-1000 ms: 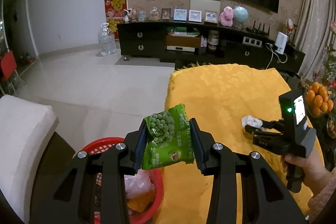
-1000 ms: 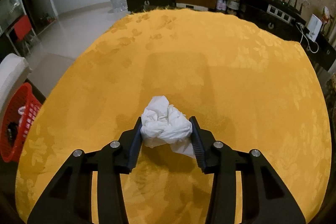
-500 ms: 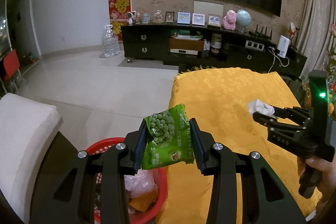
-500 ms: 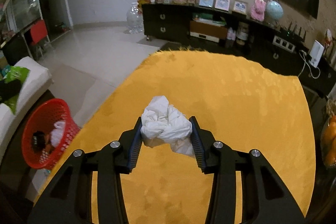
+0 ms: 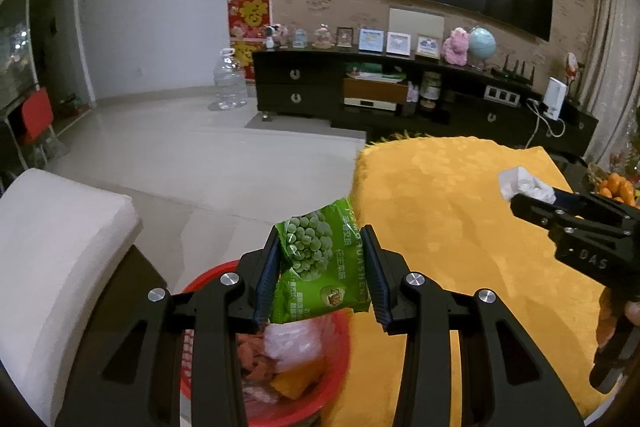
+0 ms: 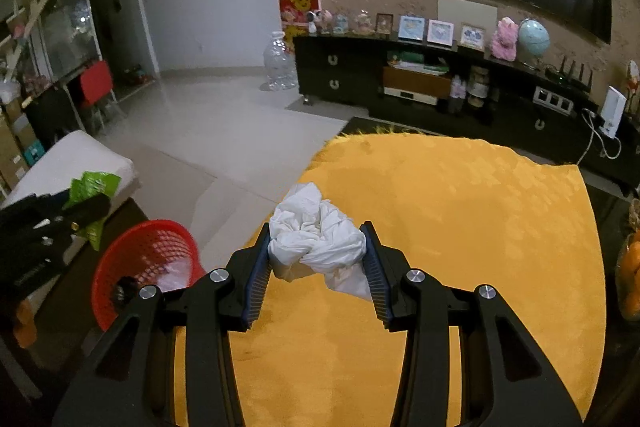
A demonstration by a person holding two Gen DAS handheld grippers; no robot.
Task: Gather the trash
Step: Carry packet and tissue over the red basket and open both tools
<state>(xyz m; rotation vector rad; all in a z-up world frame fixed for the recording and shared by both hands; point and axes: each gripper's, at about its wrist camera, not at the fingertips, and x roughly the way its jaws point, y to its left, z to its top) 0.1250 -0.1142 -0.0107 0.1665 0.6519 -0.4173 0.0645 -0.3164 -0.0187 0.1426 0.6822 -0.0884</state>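
My left gripper is shut on a green pea snack bag and holds it above the near rim of the red basket, which holds other wrappers. My right gripper is shut on a crumpled white tissue and holds it in the air over the left part of the yellow table. In the left wrist view the right gripper with the tissue shows at the right. In the right wrist view the basket is at the lower left, with the left gripper and green bag above it.
A white cushioned seat stands left of the basket. A bowl of oranges sits at the table's right edge. A dark TV cabinet and a water jug stand across the tiled floor.
The right gripper has lifted the tissue off the table and swung left toward the basket. The left gripper holds the green bag and has shifted slightly over the basket.
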